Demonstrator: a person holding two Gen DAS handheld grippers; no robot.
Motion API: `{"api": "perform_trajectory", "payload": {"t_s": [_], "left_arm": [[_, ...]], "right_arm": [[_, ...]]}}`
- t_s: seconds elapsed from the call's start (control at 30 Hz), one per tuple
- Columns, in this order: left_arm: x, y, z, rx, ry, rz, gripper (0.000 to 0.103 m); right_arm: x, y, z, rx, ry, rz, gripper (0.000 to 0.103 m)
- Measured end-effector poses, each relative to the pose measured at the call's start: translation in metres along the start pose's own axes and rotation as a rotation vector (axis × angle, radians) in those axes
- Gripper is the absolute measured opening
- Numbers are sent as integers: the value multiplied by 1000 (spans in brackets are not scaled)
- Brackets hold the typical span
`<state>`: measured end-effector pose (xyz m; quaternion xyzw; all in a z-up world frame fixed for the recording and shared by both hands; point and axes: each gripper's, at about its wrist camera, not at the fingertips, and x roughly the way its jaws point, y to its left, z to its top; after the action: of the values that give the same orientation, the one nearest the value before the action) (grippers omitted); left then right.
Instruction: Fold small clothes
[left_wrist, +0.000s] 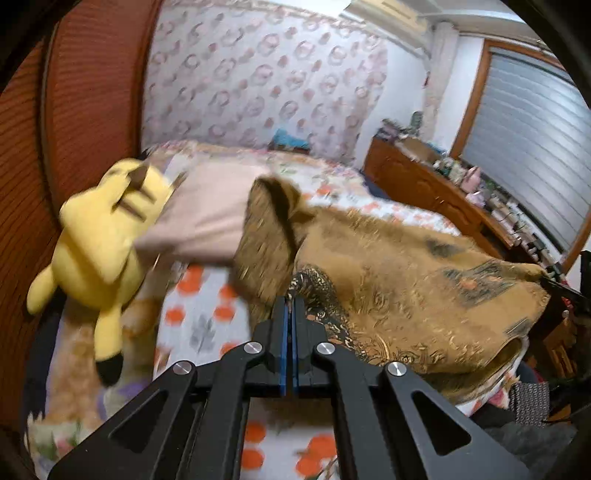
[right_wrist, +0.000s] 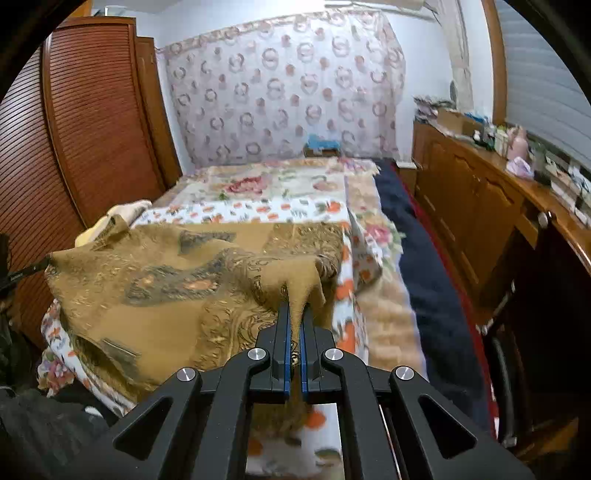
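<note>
On bed, left wrist view: left gripper (left_wrist: 290, 301) pinched tight on edge of mustard patterned garment (left_wrist: 406, 288), cloth lifted and spread above orange-flowered bedsheet (left_wrist: 201, 321). Yellow plush toy (left_wrist: 99, 243) and pink pillow (left_wrist: 210, 218) lie just beyond, left.

Right wrist view: right gripper (right_wrist: 294, 314) clamped on garment corner (right_wrist: 299, 284), fabric peaking between blue pads (right_wrist: 286, 350). Garment (right_wrist: 166, 288) drapes over near bed edge. Wooden dresser (right_wrist: 480, 206) stands right.

Even indoor light, no glare; heavy motion blur esp. left view; fisheye bending, dark vignette at corners.
</note>
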<state>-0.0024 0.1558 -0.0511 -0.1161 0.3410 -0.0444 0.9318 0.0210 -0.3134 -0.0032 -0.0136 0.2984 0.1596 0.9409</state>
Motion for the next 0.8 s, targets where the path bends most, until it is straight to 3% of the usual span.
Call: {"api": "perform_trajectory", "payload": {"t_s": [0.23, 0.33, 0.4, 0.5, 0.57, 0.8], "left_arm": [[29, 5, -29, 2, 106, 90, 3], [33, 5, -28, 13, 120, 102, 5], [32, 4, -25, 23, 111, 112, 31], [31, 3, -24, 37, 94, 111, 54], [33, 3, -22, 36, 93, 108, 64], [66, 6, -18, 41, 145, 95, 71]], "right_arm": [[44, 9, -12, -25, 118, -50, 3], [47, 17, 0, -50, 112, -75, 16], [47, 22, 8, -60, 98, -81, 40], [42, 31, 19, -76, 56, -87, 50], [45, 41, 23, -87, 37, -69, 56], [94, 77, 23, -145, 33, -11, 58]]}}
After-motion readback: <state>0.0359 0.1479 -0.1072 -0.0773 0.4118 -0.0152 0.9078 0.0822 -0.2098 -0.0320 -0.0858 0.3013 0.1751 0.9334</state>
